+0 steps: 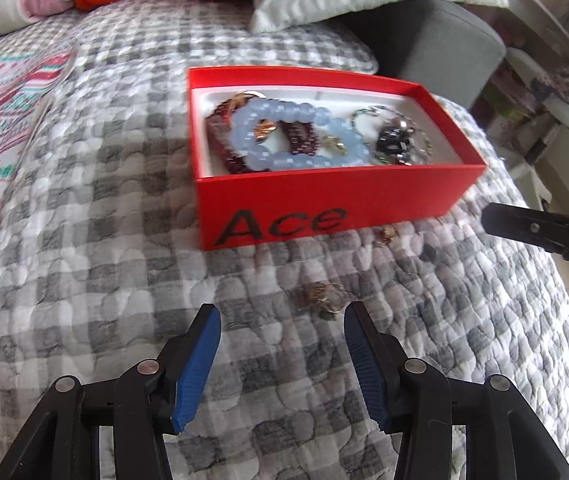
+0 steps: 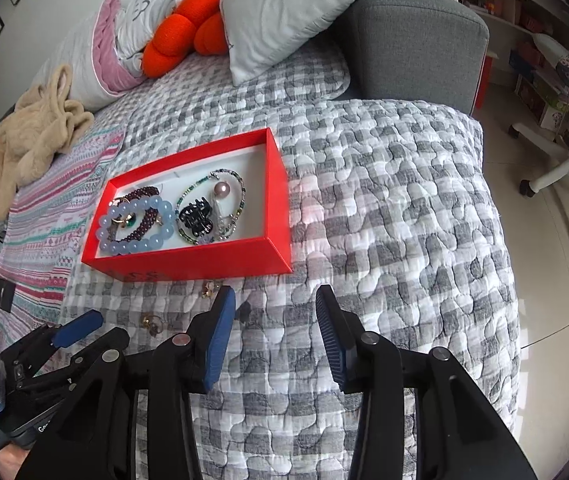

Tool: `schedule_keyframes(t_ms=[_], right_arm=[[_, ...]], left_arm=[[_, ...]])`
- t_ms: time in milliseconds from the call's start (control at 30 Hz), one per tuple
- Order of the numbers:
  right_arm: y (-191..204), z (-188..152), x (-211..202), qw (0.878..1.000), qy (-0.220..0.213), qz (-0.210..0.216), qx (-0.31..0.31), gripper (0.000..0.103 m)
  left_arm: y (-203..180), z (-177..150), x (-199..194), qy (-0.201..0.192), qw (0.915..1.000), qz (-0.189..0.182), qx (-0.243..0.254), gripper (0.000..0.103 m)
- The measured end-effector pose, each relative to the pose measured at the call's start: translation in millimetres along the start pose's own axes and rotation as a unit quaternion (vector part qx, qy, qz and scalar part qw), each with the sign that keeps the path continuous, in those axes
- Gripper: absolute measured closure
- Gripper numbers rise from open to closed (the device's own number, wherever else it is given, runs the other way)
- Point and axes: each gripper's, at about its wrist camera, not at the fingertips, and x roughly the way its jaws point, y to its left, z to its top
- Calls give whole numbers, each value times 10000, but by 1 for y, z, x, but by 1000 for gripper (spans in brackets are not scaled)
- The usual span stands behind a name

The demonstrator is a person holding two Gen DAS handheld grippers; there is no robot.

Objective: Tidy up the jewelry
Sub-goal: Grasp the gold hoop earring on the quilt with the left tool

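A red box marked "Ace" sits on the checked quilt. It holds a pale blue bead bracelet, a dark red bead bracelet, a thin beaded bracelet, a black hair clip and a pink pearl piece. Two small gold pieces lie loose on the quilt in front of the box: one just ahead of my left gripper, one beside the box wall. My left gripper is open and empty. My right gripper is open and empty.
Grey-and-white checked quilt covers the sofa seat. A striped blanket and beige plush lie left. Pillows and an orange cushion at the back. Grey armrest far right; chair base on the floor.
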Motion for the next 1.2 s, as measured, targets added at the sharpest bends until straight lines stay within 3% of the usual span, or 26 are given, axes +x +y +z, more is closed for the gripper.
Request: schedule_keyframes(t_ms=[100,267,433,567,833,900,1000,1200], right_arm=[[-5,-6,4,10000,-16,-23,-38,52],[-9,-13,14,9991,97,-240,-332,52],[-15,-19,21,9981,225,-345,-463,52],[-18,-23,20,9976,203,-363,-548,52],[-16,-23,18,9978,167,-332,-544,52],[-10,-22,20,9977,152,-298,-597,52],[2,-21,25,9969,123,-223,-740,52],[21,-19,35,9952,25,-473,-859,47]], left_arm=[[-13,-8,6,-194,9979,39,614,49],[-19,-13,16,-189,9960,-32,873,51],[-19,-5,20,-200,9965,-118,808,66],[-21,-1,23,-184,9963,-93,835,84],[-22,3,21,-133,9968,-38,786,85],[-24,4,20,-97,9969,9,782,103],[-21,4,17,-75,9978,61,653,103],[-11,4,10,-90,9985,155,511,103]])
